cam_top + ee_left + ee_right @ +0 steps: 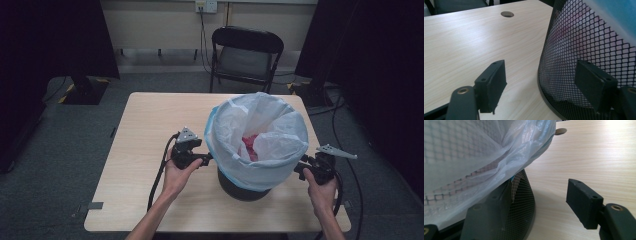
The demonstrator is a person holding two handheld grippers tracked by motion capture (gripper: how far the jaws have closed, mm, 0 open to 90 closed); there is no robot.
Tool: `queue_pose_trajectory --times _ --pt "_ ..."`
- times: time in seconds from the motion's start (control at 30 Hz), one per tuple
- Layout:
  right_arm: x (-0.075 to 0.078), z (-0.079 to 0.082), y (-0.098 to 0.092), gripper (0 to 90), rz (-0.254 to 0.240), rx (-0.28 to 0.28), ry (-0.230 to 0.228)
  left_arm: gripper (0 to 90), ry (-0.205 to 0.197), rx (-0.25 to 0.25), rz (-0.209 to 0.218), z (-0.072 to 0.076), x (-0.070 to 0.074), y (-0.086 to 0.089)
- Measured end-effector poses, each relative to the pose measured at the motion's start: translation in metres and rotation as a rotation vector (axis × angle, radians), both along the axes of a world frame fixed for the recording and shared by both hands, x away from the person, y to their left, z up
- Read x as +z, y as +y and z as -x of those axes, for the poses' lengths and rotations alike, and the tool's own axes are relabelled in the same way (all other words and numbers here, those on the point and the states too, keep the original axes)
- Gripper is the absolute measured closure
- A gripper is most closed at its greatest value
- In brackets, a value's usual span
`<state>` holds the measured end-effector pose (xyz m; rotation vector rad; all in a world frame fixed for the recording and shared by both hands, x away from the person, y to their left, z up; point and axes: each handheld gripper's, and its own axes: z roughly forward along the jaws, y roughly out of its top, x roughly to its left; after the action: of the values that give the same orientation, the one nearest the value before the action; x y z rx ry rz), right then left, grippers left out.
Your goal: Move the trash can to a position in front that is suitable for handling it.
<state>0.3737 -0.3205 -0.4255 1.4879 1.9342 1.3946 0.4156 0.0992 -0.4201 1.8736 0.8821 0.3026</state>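
The mesh bin (250, 187) with its white bag liner (260, 135) stands mid-bench between both grippers — left gripper (206, 160) and right gripper (300, 171) flank it low; jaws spread, nothing pinched.

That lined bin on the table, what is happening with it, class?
A person holds a gripper in each hand, one at either side of a black mesh bin on a wooden table. The left gripper and right gripper are both open beside it. A white plastic bag lines the bin and folds over its rim; something pink lies inside.
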Motion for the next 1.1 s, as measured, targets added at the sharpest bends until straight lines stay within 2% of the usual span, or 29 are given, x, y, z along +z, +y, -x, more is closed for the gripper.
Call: queue_pose_trajectory --times 0.23,0.37,0.5,0.67,0.73,0.8,1.0,1.1 --pt "0.002 -0.005 0.015 37.4 0.009 0.054 0.009 27.4 0.027 -0.004 0.006 0.006 0.001 0.020" --pt "0.001 -0.009 0.024 38.0 -0.006 0.087 0.016 27.1 0.028 -0.004 0.008 0.011 0.001 0.032" --pt "0.002 -0.011 0.035 38.6 0.005 0.107 0.018 26.8 0.025 0.005 0.005 0.014 0.003 0.043" --pt "0.002 -0.010 0.045 38.7 0.004 0.142 0.021 26.9 0.053 0.000 0.034 0.021 0.002 0.057" --pt "0.002 -0.009 0.049 39.8 0.002 0.154 0.019 27.8 0.047 0.006 0.014 0.026 0.005 0.060" --pt "0.002 -0.007 0.053 41.7 0.003 0.162 0.011 30.2 0.025 0.006 -0.019 0.034 0.008 0.063" --pt "0.003 -0.002 0.066 42.1 0.004 0.205 0.016 28.9 0.042 -0.005 0.028 0.046 0.003 0.080" --pt "0.003 0.000 0.072 41.9 0.000 0.229 0.020 28.9 0.041 0.003 0.027 0.052 0.003 0.088"
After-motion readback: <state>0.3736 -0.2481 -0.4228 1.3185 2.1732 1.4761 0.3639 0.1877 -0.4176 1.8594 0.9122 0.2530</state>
